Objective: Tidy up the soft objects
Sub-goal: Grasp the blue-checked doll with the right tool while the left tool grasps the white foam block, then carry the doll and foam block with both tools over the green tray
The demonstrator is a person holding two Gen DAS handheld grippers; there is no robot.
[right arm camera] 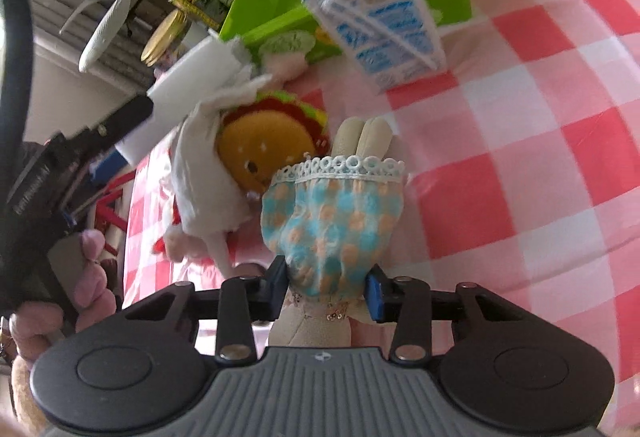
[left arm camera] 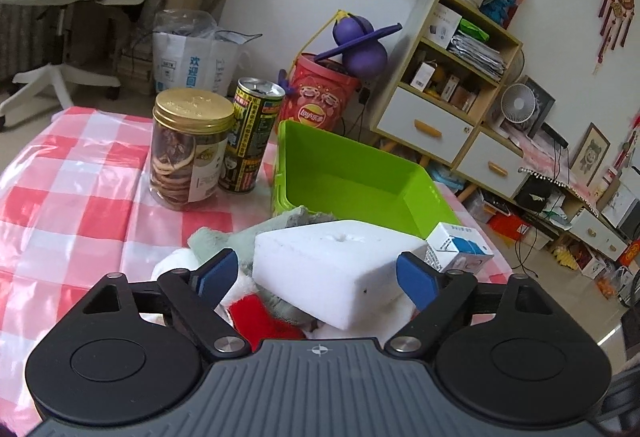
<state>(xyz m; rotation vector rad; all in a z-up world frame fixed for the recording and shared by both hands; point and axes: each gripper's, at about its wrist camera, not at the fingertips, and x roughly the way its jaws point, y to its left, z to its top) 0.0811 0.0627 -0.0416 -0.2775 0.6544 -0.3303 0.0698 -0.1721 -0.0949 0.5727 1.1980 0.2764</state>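
Note:
In the left wrist view my left gripper is open around a white foam block that lies on a heap of soft things, a grey-green cloth and a red and white plush. The pads stand just off the block's sides. An empty green bin stands right behind. In the right wrist view my right gripper is shut on a cloth doll in a blue and orange dress, held above the table. A burger plush lies just beyond, with the foam block and the bin further off.
A jar with a gold lid and a black and yellow can stand left of the bin. A blue and white milk carton sits at its right; it also shows in the right wrist view. The checked tablecloth covers the table.

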